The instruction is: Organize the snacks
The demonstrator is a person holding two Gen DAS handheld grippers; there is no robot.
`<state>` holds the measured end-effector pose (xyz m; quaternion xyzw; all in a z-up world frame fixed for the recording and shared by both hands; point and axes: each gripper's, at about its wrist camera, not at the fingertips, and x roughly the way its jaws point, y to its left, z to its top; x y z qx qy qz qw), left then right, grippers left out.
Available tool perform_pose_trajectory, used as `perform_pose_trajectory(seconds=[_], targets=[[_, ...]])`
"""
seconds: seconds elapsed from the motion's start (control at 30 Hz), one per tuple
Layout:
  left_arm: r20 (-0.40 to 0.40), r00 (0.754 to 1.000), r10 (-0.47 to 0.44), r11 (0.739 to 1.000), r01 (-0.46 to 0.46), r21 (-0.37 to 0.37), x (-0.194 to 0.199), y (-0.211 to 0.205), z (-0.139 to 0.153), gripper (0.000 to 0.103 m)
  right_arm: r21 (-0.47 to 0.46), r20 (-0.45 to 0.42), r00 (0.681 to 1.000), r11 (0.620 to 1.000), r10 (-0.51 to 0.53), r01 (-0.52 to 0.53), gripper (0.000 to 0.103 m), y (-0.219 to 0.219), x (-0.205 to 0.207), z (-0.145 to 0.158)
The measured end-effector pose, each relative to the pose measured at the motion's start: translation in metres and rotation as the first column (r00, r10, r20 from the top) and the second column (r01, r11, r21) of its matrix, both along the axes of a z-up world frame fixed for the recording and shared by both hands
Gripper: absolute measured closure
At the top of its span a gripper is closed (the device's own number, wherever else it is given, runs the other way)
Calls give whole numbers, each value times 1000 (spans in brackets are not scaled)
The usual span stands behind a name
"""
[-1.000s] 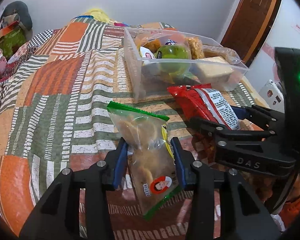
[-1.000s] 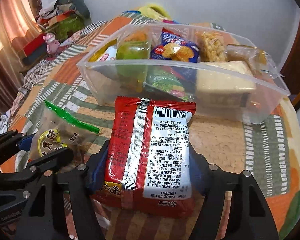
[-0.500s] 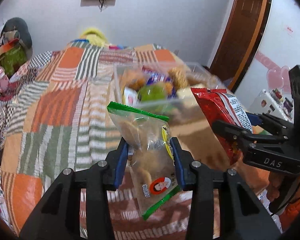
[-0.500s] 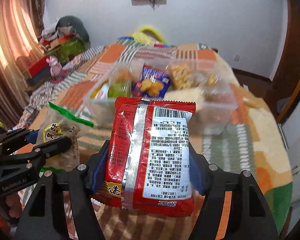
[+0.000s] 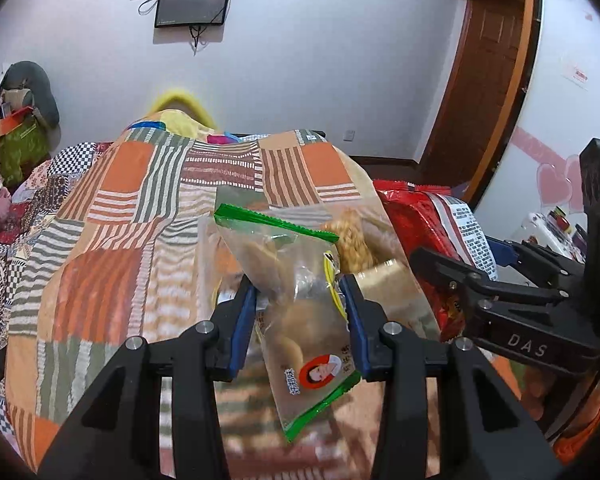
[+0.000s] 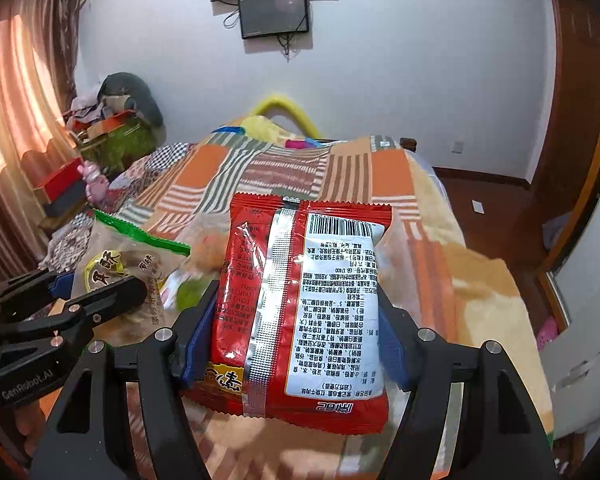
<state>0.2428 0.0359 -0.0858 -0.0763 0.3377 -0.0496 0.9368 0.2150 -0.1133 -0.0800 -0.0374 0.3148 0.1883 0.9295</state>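
1. We hold the red packet (image 6: 304, 304) upright, back side facing the camera, clamped at its sides in our right gripper (image 6: 296, 332), lifted above the bed (image 6: 476, 304), presumably for carrying to the bin.
2. The green-topped bag (image 5: 296, 300) sits pinched between our left gripper's (image 5: 300, 320) blue pads (image 5: 244, 320).
3. The snack bin is blurred behind both packets.

Clear snack tub (image 5: 384, 276) motion-blurred and largely hidden behind the held cookie bag (image 5: 296, 292) and red packet (image 6: 304, 300)
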Motion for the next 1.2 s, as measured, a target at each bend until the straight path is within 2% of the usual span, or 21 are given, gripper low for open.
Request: perform_pose_trajectory(seconds=[0.27,0.5,0.7,0.87,1.1,1.2], targets=[[-20,1000,18,1000,-18,-9,47,-2,-8,63,-25,-3,1000,1000,4,-4,37,3,30,-2],[-7,1000,18,1000,-18,-4,47,-3,-9,60,-10,-6,999,999,35,-35,35,-2,31,-4],[29,999,18,1000,-18,-13,22,-1,10,60,14,23,999,999,44,-45,35,-13,15,9],[104,994,28,1000,-27,-11,-13,1,43,60,50,75,996,998,44,-48,35,-26,-11,33],[244,969,42,999,-43,0,-72,2,96,60,111,174,984,991,49,-69,35,-41,-57,76],[295,954,48,999,-53,9,-96,0,114,53,125,219,975,989,50,-79,35,-46,-79,91]])
